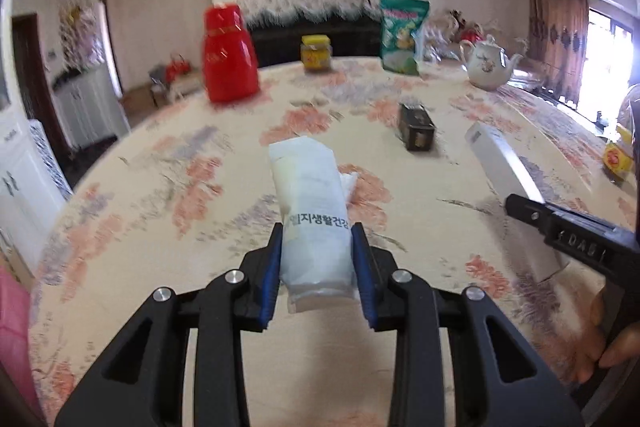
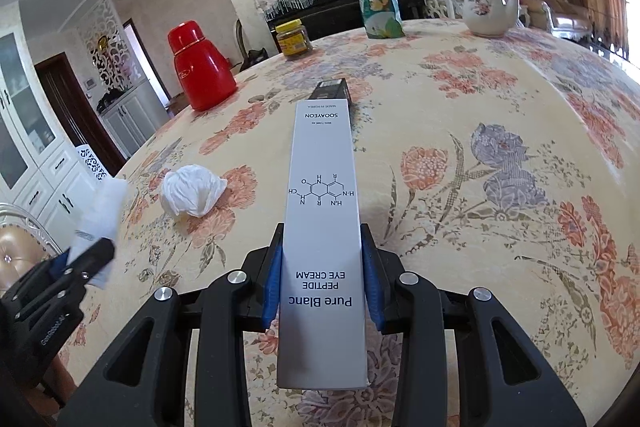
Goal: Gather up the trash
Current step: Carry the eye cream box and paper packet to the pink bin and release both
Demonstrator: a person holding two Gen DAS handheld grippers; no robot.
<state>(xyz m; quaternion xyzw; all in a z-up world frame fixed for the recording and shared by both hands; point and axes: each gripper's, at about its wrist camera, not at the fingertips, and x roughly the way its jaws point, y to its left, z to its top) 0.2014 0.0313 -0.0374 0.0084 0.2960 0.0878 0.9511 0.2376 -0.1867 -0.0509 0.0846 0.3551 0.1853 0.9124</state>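
Observation:
My left gripper (image 1: pixel 317 239) is shut on a white plastic packet (image 1: pixel 310 203) with Korean print, held above the floral tablecloth; it also shows at the left of the right wrist view (image 2: pixel 102 211). My right gripper (image 2: pixel 322 247) is shut on a long white eye cream box (image 2: pixel 323 211), which also shows in the left wrist view (image 1: pixel 506 167). A crumpled white tissue (image 2: pixel 192 193) lies on the table left of the box, partly hidden behind the packet in the left wrist view (image 1: pixel 347 183). A small dark box (image 1: pixel 416 127) lies farther back, just beyond the cream box's tip (image 2: pixel 332 89).
A red thermos (image 1: pixel 228 55), a yellow-lidded jar (image 1: pixel 317 53), a green snack bag (image 1: pixel 402 35) and a white teapot (image 1: pixel 490 63) stand along the far side of the round table (image 2: pixel 500 147). A yellow packet (image 1: pixel 618 155) lies at the right edge.

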